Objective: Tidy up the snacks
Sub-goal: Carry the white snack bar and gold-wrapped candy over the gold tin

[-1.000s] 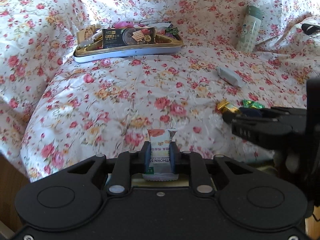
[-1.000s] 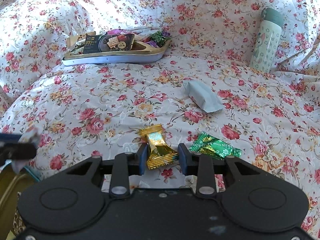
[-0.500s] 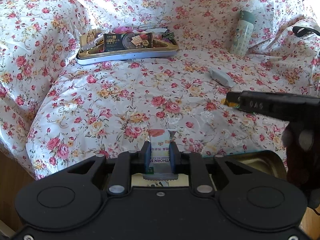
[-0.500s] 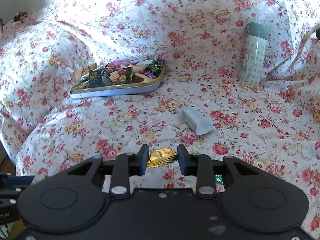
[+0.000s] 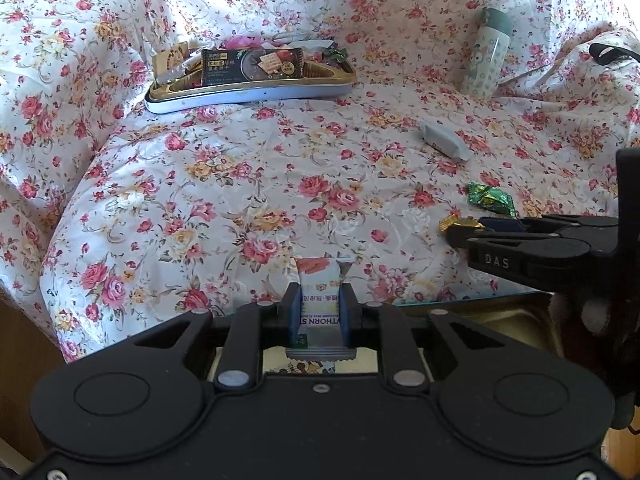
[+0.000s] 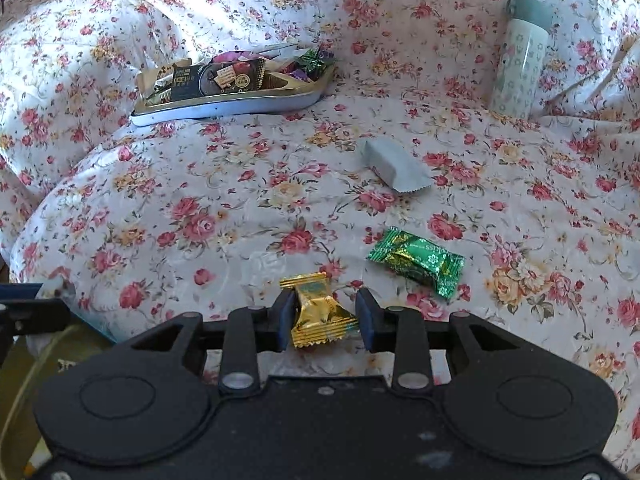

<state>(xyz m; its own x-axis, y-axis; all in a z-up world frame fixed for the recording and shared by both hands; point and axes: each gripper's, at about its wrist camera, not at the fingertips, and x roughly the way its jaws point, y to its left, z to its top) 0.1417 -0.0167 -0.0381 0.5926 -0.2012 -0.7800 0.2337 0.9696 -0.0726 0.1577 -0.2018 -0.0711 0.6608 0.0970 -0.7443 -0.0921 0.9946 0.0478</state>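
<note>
Snacks on the floral cover: your left gripper (image 5: 319, 307) clamps a white snack packet (image 5: 320, 300) upright; your right gripper (image 6: 325, 316) — jaws apart — straddles a gold candy (image 6: 318, 312). Green candy (image 6: 418, 261) lies just beside; the filled tin tray (image 6: 240, 100) sits well apart.

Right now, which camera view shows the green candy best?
The right wrist view: the green candy lies whole and close, its wrapper print visible, just beyond the right gripper. In the left wrist view it is small and far to the right.
</note>
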